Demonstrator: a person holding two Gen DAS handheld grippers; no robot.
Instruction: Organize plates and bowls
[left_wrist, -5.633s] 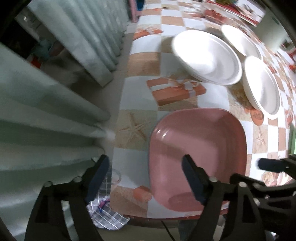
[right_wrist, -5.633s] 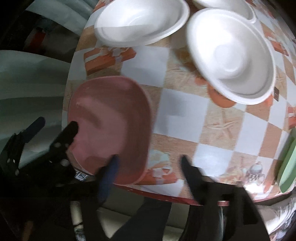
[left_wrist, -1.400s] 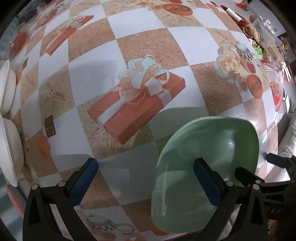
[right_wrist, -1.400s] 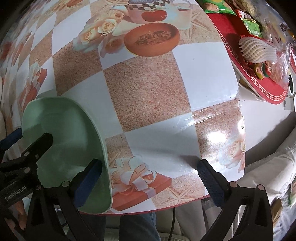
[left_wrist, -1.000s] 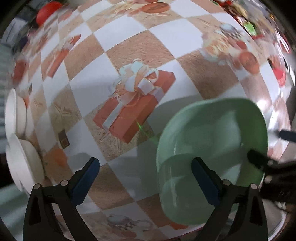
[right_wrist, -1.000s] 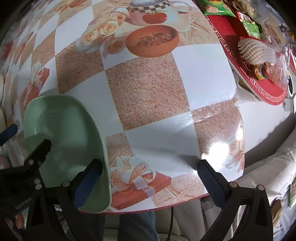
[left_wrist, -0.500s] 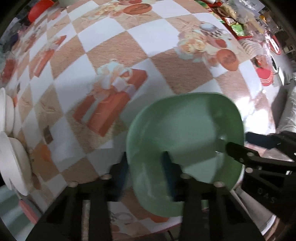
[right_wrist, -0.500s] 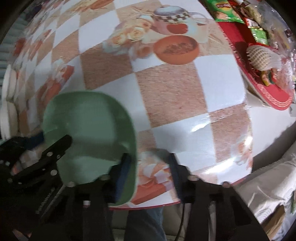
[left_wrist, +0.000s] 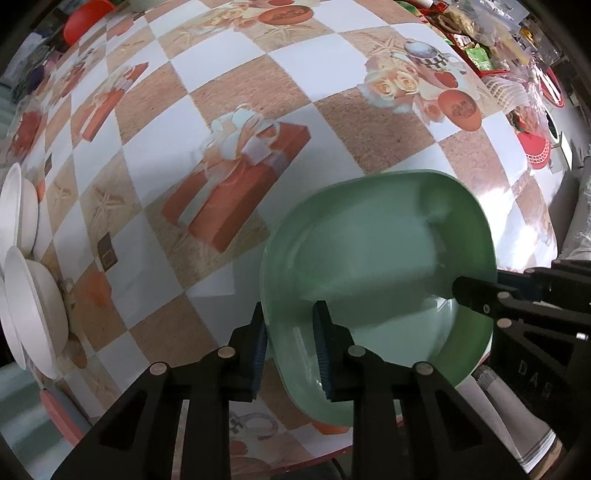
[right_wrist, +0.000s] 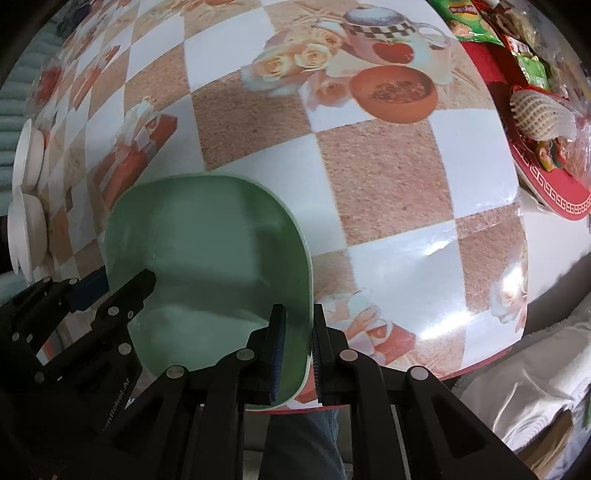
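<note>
**Green plate being gripped on both edges at table's near corner**

The green plate (left_wrist: 376, 266) is being held over the near edge of the table (left_wrist: 236, 62), w/ part of its rim overhanging the table's edge. In the left wrist view its left rim is being pinched by the left gripper (left_wrist: 290, 345): one pad is being pressed on the outside, the other on the inside, jaws nearly closed w/ only the rim between them. In the right wrist view the plate's right rim (right_wrist: 308, 295) is being clamped the same way by the right gripper (right_wrist: 297, 350), jaws narrowed to the rim's thickness. Each gripper is being seen from the other's camera at the plate's opposite side, so the plate is being spanned between the two tools.

Farther out, white bowls (left_wrist: 29, 306) are being shown at the table's far left edge, well apart from the plate; a pink plate's edge (left_wrist: 59, 417) is being glimpsed below them. A red tray (right_wrist: 546, 173) w/ snack packets is being seen beside the table's right side.
</note>
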